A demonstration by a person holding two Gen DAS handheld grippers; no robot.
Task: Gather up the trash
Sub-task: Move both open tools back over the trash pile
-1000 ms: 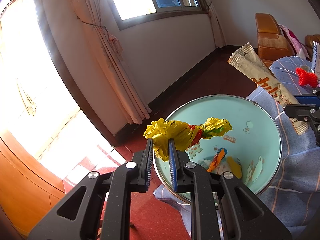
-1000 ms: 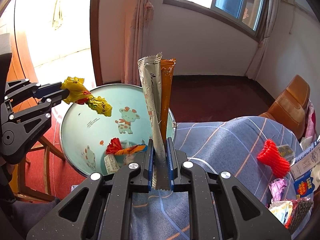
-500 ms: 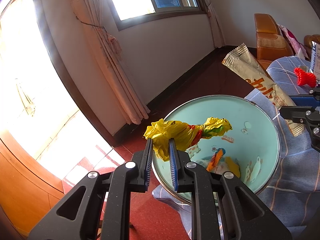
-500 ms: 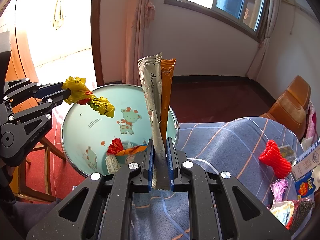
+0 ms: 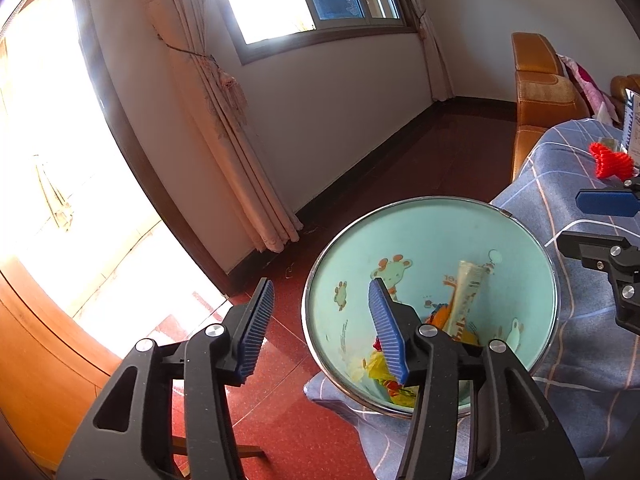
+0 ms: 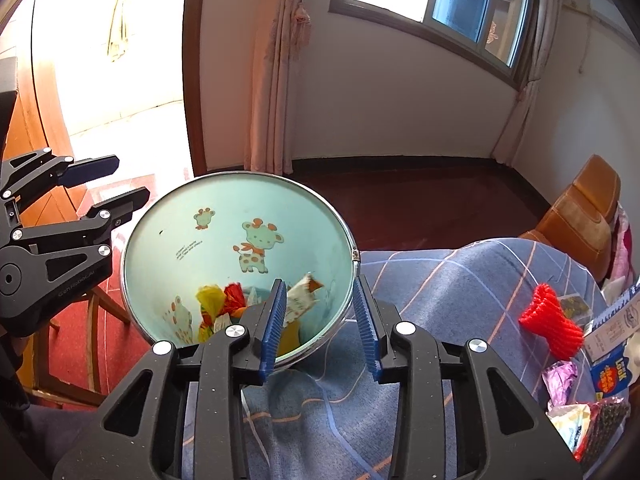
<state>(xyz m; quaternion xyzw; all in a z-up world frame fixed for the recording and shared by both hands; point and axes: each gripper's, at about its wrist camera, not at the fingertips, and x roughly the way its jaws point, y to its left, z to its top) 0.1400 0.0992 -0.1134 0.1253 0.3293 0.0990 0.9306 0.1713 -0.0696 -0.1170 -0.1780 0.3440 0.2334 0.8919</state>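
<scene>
A pale green trash bin (image 5: 432, 232) (image 6: 224, 216) with cartoon giraffes stands at the edge of a blue checked cloth. My left gripper (image 5: 320, 300) hangs over its near left rim, jaws opening, nothing between them. My right gripper (image 6: 320, 300) hangs over the bin's near right rim, jaws opening too and empty. The yellow crumpled wrapper (image 6: 212, 300) (image 5: 376, 364) lies at the bottom of the bin. The long beige snack packet (image 5: 466, 296) (image 6: 302, 300) leans inside the bin among other scraps.
On the blue checked cloth (image 6: 460, 280) lie a red foam net (image 6: 554, 320) (image 5: 610, 160), a purple wrapper (image 6: 560, 376) and several more packets (image 6: 592, 420) at the right. A tan leather armchair (image 5: 540, 92) stands behind. A wooden stool (image 6: 72, 344) stands on the red floor, left of the bin.
Both grippers have opened. The yellow wrapper has dropped from the left one and the long packet from the right one, both into the bin. Neither hand has shifted.
</scene>
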